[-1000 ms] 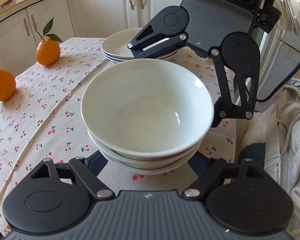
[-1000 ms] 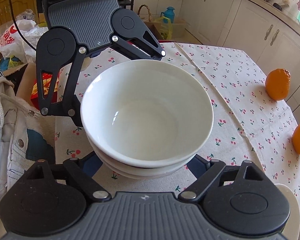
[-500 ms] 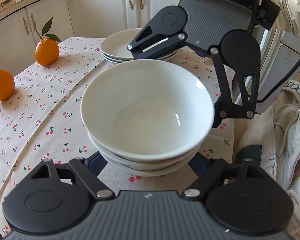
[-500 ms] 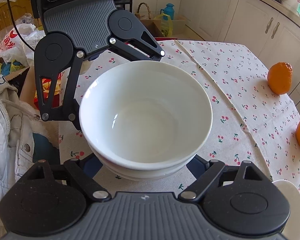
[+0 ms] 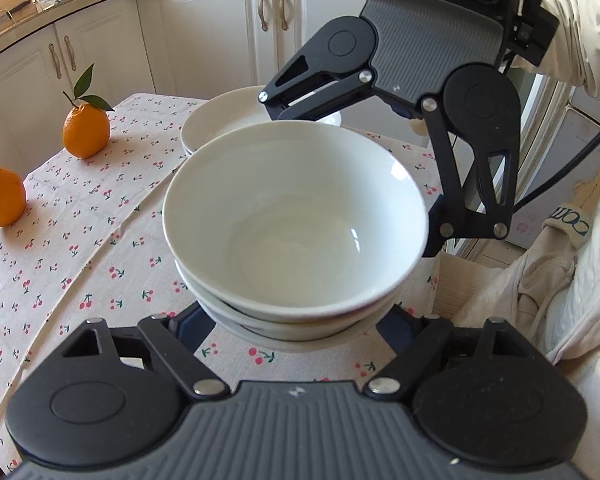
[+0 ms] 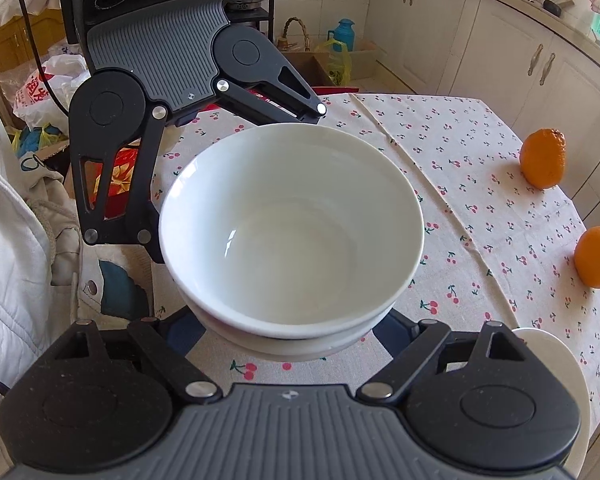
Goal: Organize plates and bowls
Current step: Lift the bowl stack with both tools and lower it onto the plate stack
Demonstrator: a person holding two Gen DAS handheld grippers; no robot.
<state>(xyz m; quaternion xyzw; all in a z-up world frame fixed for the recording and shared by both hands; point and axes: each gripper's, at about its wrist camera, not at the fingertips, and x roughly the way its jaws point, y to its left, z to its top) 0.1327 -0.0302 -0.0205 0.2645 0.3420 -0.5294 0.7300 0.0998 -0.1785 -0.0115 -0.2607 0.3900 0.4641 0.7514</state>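
The bowls (image 5: 296,220) sit stacked in the middle, both grippers (image 5: 296,332) (image 6: 292,344) clamped under them. Plates (image 5: 220,120) are piled behind. Setting the stack down remains.

Plate stack (image 5: 220,120) blocks just beyond; 2 oranges (image 5: 86,130) stand well aside, bare tablecloth (image 5: 80,248) between.

The stacked bowls (image 5: 296,220) look like glazed white ceramic, smooth and glossy, as do the plates (image 5: 220,120) behind. A matt woven cloth (image 5: 80,248) with a cherry print covers the counter. The oranges (image 5: 86,130) have dimpled, slightly shiny peel. Both grippers are matt black plastic with ribbed grey panels and bright metal rivets.
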